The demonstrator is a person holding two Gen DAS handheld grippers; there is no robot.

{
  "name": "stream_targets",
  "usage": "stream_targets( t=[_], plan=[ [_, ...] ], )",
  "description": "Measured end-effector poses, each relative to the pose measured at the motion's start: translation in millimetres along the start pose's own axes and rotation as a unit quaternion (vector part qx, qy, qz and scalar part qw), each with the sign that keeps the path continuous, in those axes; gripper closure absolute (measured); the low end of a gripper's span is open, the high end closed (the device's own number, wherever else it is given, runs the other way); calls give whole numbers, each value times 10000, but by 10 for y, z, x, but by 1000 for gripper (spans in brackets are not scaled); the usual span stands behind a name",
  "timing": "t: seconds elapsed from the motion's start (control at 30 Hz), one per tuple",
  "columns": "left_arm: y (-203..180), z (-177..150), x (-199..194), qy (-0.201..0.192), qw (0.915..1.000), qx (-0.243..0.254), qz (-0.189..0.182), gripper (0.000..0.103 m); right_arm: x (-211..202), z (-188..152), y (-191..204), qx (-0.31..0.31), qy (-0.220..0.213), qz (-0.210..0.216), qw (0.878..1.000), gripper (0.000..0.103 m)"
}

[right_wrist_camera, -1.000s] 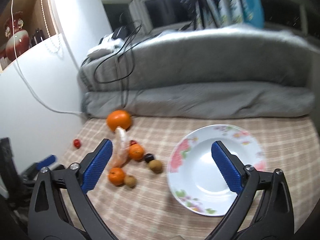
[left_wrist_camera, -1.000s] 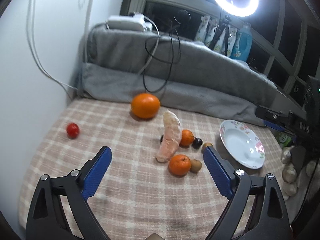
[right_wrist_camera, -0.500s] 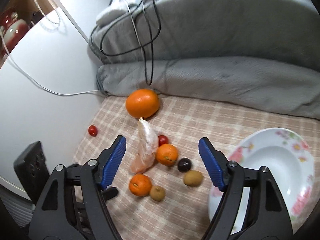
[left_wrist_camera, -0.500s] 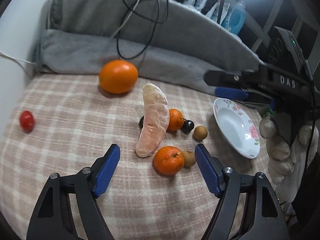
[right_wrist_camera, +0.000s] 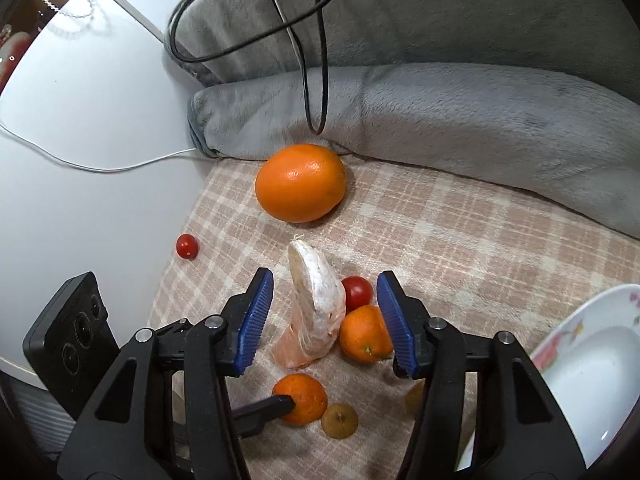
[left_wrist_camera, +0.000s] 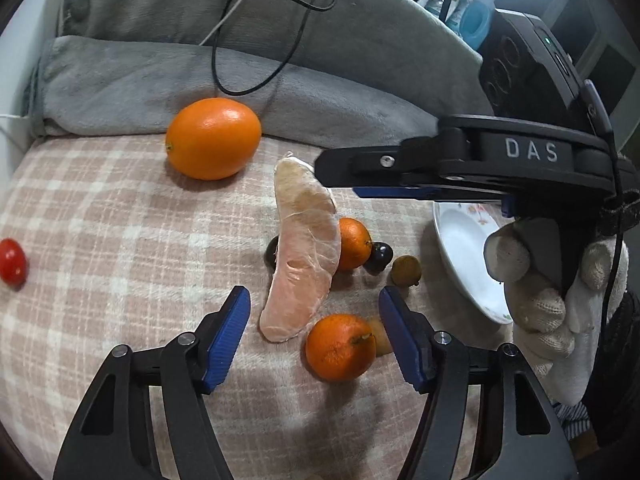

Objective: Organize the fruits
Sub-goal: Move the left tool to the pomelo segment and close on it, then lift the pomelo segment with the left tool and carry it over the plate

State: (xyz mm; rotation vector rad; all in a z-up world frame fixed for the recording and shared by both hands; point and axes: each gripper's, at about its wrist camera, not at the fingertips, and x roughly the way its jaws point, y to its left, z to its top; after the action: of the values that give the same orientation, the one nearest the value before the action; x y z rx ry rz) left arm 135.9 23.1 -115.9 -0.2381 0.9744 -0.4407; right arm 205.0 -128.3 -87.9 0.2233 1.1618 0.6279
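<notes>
No fruit is yet seen in the floral plate [right_wrist_camera: 592,364]; the pomelo segment [left_wrist_camera: 306,256], large orange [left_wrist_camera: 213,138], tangerines, cherry tomatoes and small brown fruits are all found lying on the checked bed cover [left_wrist_camera: 120,216]. The left gripper [left_wrist_camera: 314,330] is held released around the near tangerine [left_wrist_camera: 341,347], and the right gripper [right_wrist_camera: 325,318] is held released astride the pomelo segment, nothing being grasped. The work is judged barely begun, every piece remaining to be moved.

A pink-and-cream checked cloth [left_wrist_camera: 120,240] meets a folded grey fleece blanket [right_wrist_camera: 460,112], black cables [right_wrist_camera: 320,40] draped over it, beside a white wall [right_wrist_camera: 80,120]
</notes>
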Motion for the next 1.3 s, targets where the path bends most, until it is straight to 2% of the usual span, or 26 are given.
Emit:
stream_targets(
  t=[0.1,0.3,0.47,0.67,0.83,1.07,1.3],
  plan=[
    [25,12,19,48,10000,8,-7,43,61,23,-10,-4,63,36,10000,54],
    [72,16,58,107,9999,20,23,45,153,61,12,-76,130,8,9999,55],
    [114,68,209,197,9998,63,74,46,210,68,37,-125,199,-21,9997,61],
    [96,37,333,281,9994,133,117,57,260,63,38,-117,257,-76,9996,70],
    [91,34,372,218,9997,38,134,67,255,60,19,-96,237,-91,9996,73],
    [154,68,377,177,9996,95,181,68,250,55,28,-57,192,-93,9998,74],
    [37,87,165,49,9996,172,237,68,163,46,74,-83,85,-54,9999,75]
  ],
)
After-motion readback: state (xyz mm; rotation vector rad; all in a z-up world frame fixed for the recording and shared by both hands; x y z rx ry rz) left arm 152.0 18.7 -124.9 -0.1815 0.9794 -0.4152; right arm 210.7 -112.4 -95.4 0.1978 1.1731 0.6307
